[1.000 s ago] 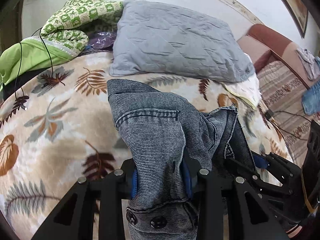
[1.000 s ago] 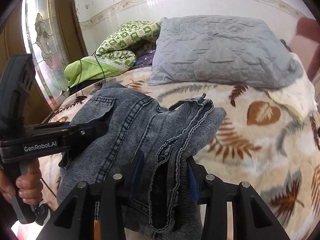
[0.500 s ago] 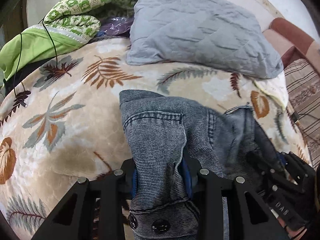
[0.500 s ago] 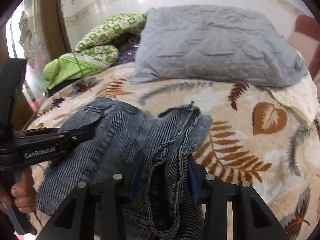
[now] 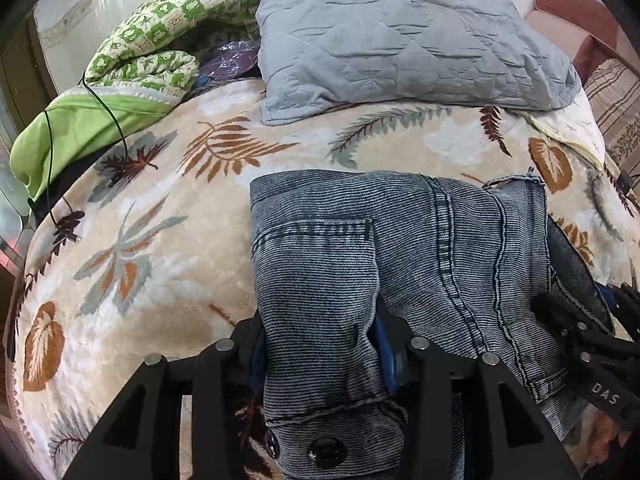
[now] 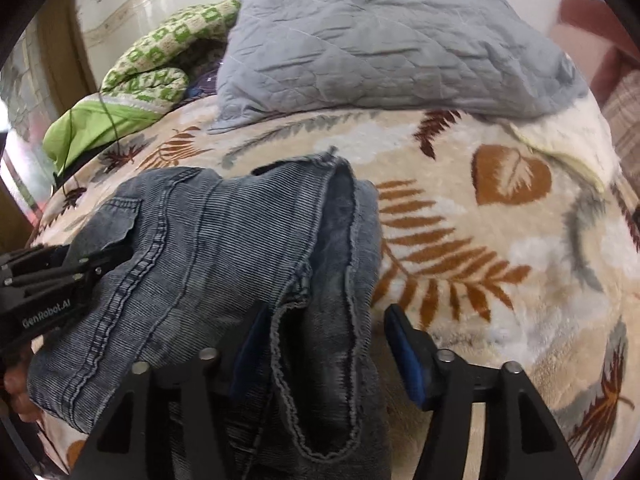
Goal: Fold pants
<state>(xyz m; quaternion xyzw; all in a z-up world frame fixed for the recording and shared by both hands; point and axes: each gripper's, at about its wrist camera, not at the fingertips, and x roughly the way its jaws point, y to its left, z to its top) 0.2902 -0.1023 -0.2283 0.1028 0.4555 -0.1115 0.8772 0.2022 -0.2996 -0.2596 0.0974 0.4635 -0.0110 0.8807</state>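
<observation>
Folded grey-blue denim pants lie on the leaf-patterned bed blanket. My left gripper is shut on the waistband end, by the buttons. The pants also show in the right wrist view. My right gripper has its jaws spread apart. The hem fold lies between them, against the left pad, with a gap to the right pad. The left gripper shows at the left of the right wrist view. The right gripper shows at the right edge of the left wrist view.
A grey quilted pillow lies at the head of the bed. A green patterned quilt and a black cable lie at the far left. A brown sofa stands to the right.
Both grippers lowered the pants onto the blanket and the fabric spread flat. My right gripper's jaws have opened and let go of the hem fold. The left stays shut.
</observation>
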